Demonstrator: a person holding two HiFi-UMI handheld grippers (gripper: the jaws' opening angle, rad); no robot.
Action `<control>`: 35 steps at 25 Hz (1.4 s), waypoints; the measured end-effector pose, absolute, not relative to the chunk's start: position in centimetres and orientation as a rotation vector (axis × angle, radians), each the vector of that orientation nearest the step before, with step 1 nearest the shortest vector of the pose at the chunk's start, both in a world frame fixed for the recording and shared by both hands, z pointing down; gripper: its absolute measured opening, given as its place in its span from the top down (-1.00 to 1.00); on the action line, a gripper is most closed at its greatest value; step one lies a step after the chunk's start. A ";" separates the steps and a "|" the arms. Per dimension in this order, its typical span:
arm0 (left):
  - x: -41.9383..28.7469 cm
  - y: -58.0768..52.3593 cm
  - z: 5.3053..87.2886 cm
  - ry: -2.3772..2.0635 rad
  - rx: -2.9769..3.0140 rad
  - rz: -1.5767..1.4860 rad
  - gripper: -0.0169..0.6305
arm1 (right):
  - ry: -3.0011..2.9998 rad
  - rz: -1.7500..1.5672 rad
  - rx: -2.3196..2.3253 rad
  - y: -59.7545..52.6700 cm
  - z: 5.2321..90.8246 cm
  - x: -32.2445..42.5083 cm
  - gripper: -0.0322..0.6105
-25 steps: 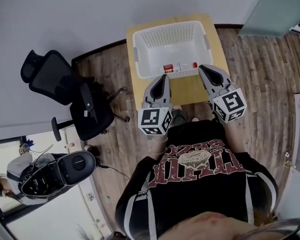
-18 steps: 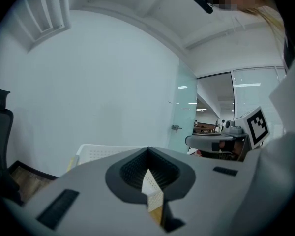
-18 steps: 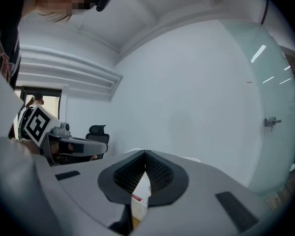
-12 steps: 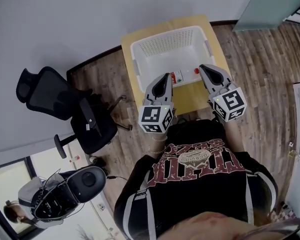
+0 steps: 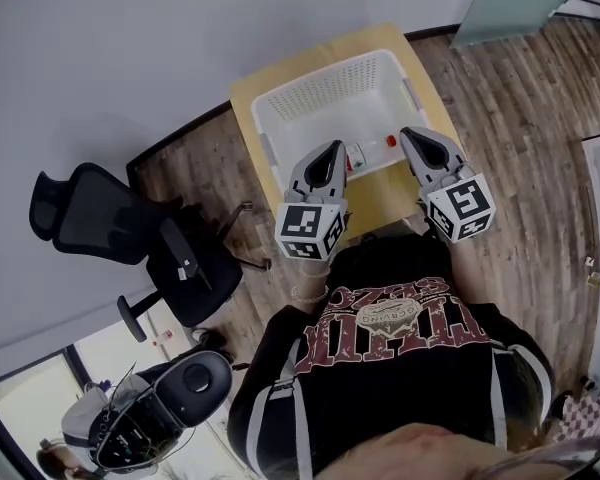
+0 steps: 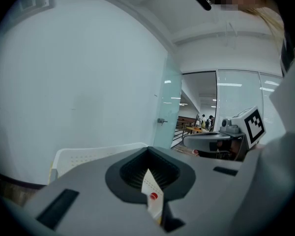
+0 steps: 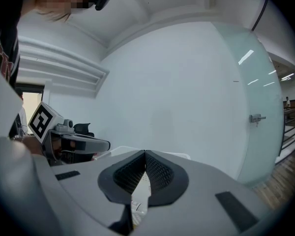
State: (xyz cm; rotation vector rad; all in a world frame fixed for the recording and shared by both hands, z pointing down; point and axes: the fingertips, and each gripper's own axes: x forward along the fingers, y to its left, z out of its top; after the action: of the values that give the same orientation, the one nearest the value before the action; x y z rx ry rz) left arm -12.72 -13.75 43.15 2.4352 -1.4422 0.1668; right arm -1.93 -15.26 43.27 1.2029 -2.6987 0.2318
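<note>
A white plastic basket (image 5: 320, 93) sits on a small wooden table (image 5: 380, 193). Inside it, against the near wall, lies a small bottle (image 5: 365, 153) with a red cap. My left gripper (image 5: 335, 146) hovers over the basket's near edge, just left of the bottle, jaws shut and empty. My right gripper (image 5: 408, 133) hovers just right of the bottle, also shut and empty. In the left gripper view the shut left gripper (image 6: 148, 149) points over the basket rim (image 6: 88, 154). In the right gripper view the right gripper (image 7: 145, 152) is likewise shut.
A black office chair (image 5: 110, 228) stands on the wooden floor left of the table. A white wall runs behind the table, with a glass door (image 5: 510, 3) at the far right. A dark round device (image 5: 170, 413) sits at the lower left.
The head view has drifted, so table and basket sit slightly lower and more angled. The left gripper has swung right: the chair left its view. Both grippers stay shut beside the bottle.
</note>
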 end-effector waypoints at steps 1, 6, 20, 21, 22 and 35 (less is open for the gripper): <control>-12.6 -14.0 43.1 -1.429 2.444 0.179 0.80 | -2.694 0.236 1.209 -15.4 43.3 -1.7 0.84; -12.5 -15.6 43.4 -1.352 2.468 0.236 0.80 | -2.676 0.251 1.245 -16.1 43.1 -0.8 0.85; -10.1 -19.2 44.8 -1.295 2.456 0.346 0.80 | -2.664 0.276 1.238 -19.0 42.7 2.0 0.85; -9.8 -19.5 45.1 -1.282 2.456 0.365 0.80 | -2.660 0.281 1.247 -19.2 42.8 2.4 0.84; -9.6 -19.7 45.3 -1.269 2.459 0.385 0.80 | -2.657 0.286 1.255 -19.4 42.8 2.9 0.84; -6.6 -21.5 49.8 -1.024 2.534 0.761 0.78 | -2.637 0.327 1.336 -20.8 43.4 6.7 0.84</control>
State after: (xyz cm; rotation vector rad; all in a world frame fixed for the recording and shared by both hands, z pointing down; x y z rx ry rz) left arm -6.60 -21.48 49.83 2.5341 -1.0241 0.7613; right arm 6.67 -20.78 43.39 1.3360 -2.6368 0.3265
